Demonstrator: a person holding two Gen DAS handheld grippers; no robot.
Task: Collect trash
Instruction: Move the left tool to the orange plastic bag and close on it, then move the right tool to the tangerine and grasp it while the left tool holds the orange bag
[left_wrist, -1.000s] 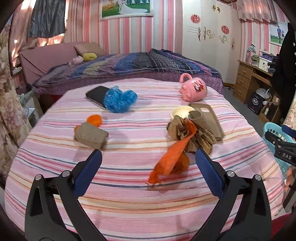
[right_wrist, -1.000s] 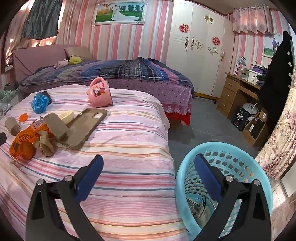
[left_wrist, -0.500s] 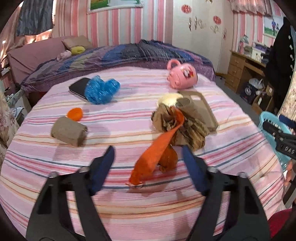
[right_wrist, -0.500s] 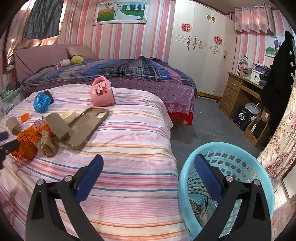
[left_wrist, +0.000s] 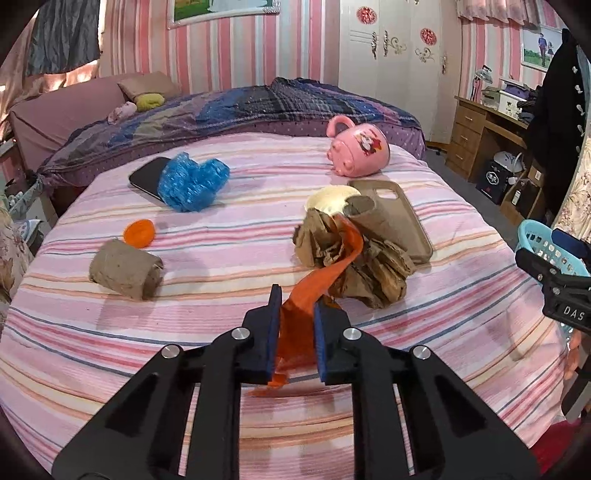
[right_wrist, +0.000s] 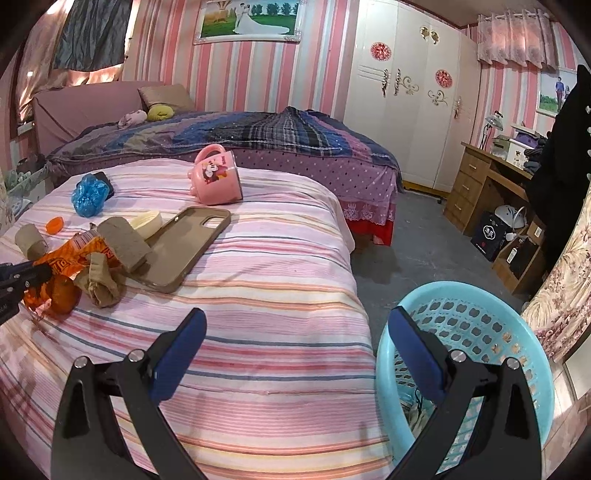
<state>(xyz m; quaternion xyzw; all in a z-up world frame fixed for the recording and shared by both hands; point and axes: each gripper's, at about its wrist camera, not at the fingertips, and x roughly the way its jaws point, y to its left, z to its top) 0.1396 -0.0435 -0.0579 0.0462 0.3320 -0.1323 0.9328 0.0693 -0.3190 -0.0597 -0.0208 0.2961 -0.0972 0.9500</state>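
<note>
Trash is being kept scattered over the pink striped bed (left_wrist: 221, 354), mostly toward its near half, while the blue basket (right_wrist: 517, 343) is being kept on the floor off the bed's right edge, with some scraps already lying in its bottom. Past the bed's far edge, a second bed (left_wrist: 258, 107) under a dark plaid cover is being shown.

Near the bed's right edge, a brown phone case (left_wrist: 402, 218) is being overlapped by a cardboard tube (left_wrist: 369, 218) and a pale round lid (left_wrist: 332, 197). Crumpled brown paper (left_wrist: 373, 273) is being kept just in front of these. An orange wrapper (left_wrist: 317, 284) is being draped from that paper down to the left tool (left_wrist: 296, 332), whose jaws have just been closing and are now being pressed on the wrapper's lower end, close to the near edge.

Toward the left edge, another cardboard tube (left_wrist: 125, 269) is being kept beside a small orange cap (left_wrist: 139, 232). Nearer the far edge, a pink mug (left_wrist: 360, 151) is lying on its side, and a blue plastic wad (left_wrist: 192, 181) is being rested against a black phone (left_wrist: 146, 177).

The right tool (right_wrist: 295, 343) is being held wide open and empty, between the bed's right edge and the basket.
</note>
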